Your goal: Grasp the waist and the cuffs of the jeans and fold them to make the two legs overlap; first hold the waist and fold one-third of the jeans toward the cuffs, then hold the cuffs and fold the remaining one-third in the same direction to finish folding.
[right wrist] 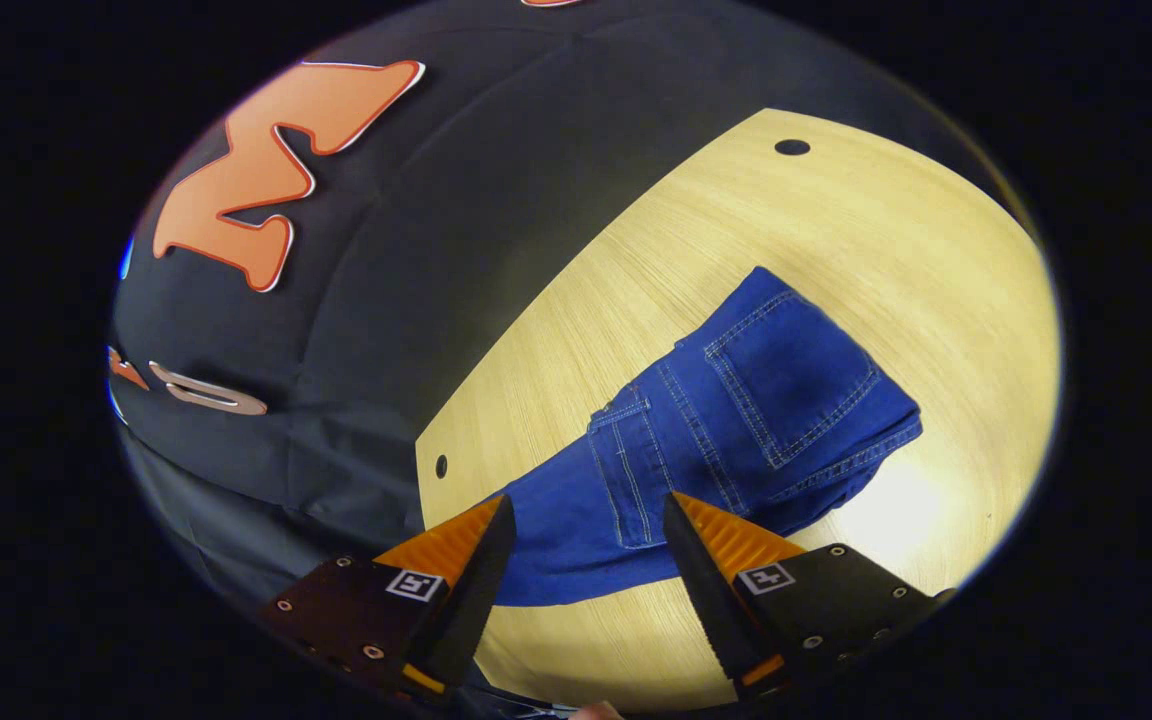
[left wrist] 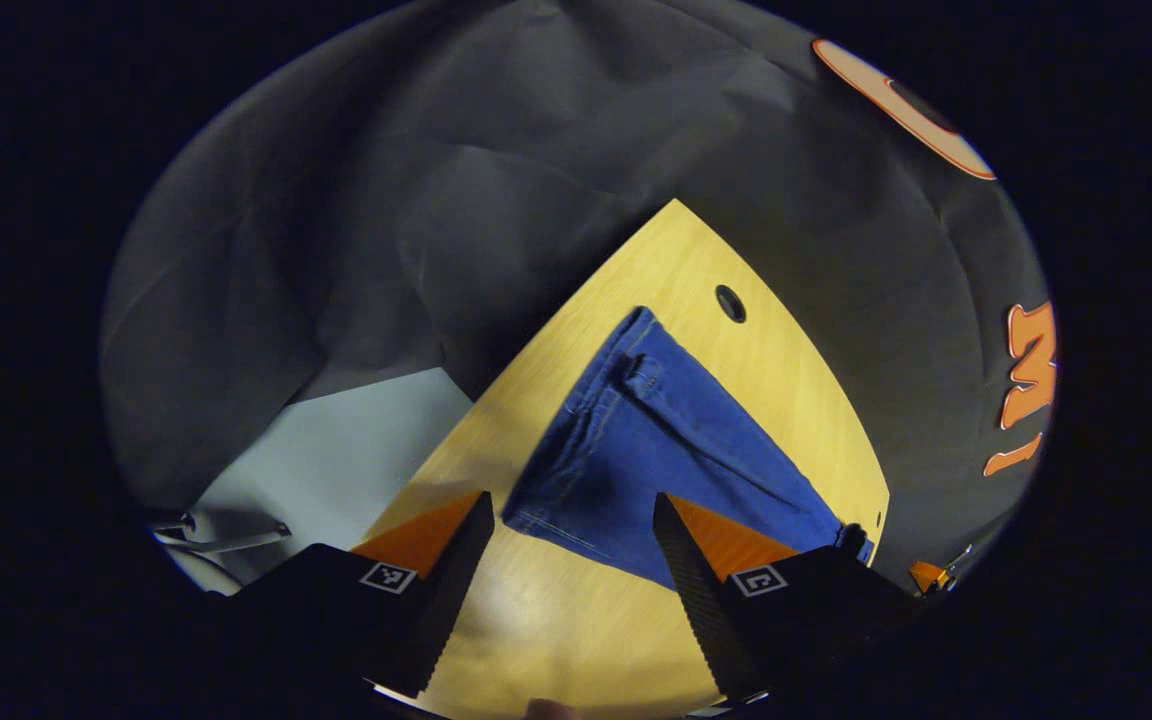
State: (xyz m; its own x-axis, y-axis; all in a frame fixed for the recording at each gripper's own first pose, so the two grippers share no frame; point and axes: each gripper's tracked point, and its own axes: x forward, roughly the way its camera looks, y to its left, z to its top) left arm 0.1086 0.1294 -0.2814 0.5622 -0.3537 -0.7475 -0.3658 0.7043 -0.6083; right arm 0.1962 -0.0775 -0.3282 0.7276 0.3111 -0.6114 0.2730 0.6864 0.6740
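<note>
Blue jeans (left wrist: 656, 450) lie flat on the light wooden table (left wrist: 556, 620), their legs overlapping. In the left gripper view the wide end sits just beyond my left gripper (left wrist: 571, 505), which is open above the table with nothing between its fingers; the narrow part runs off to the lower right. In the right gripper view the jeans (right wrist: 736, 420) show a back pocket (right wrist: 791, 385) on the right, and the leg runs down-left behind the fingers. My right gripper (right wrist: 588, 503) is open over the middle of the jeans and holds nothing.
The table has a round hole (left wrist: 731, 303) beyond the jeans and a small hole (right wrist: 441, 465) near its edge. The black cloth wall stands close behind the table. A pale floor patch (left wrist: 336, 450) and a white object (left wrist: 216, 535) lie left of the table.
</note>
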